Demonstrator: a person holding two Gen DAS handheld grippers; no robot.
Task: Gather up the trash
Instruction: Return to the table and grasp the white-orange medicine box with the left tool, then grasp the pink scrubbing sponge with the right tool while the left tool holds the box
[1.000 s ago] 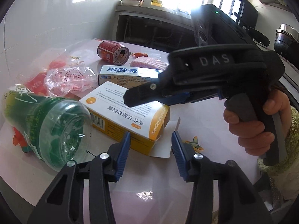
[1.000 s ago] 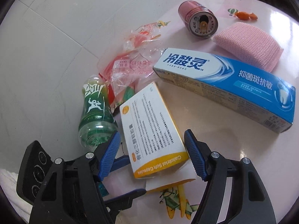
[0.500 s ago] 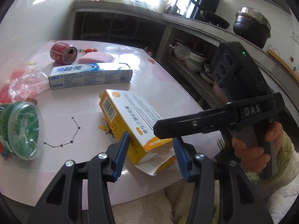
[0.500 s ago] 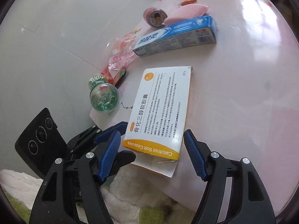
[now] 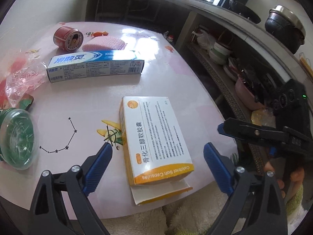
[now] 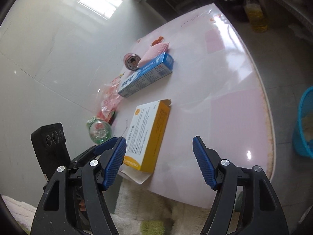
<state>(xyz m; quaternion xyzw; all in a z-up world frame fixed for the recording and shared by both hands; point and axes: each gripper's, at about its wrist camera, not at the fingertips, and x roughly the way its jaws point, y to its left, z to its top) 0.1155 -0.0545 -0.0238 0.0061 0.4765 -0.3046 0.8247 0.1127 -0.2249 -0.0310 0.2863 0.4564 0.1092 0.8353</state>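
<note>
Your left gripper is opening wide around the medicine box without pressing it; your right gripper stands parted and empty. Across the pink table, the box lies lower centre, the toothpaste carton upper left, the green bottle far left, the red can top left.

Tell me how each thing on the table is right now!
Yellow medicine box: lying flat, end flap open, poking past the table edge.
Toothpaste box: lying flat, closed.
Red can: on its side.
Green bottle: on its side.
Left gripper: jaws opening, around the box, not touching.
Right gripper: open, empty.
</note>
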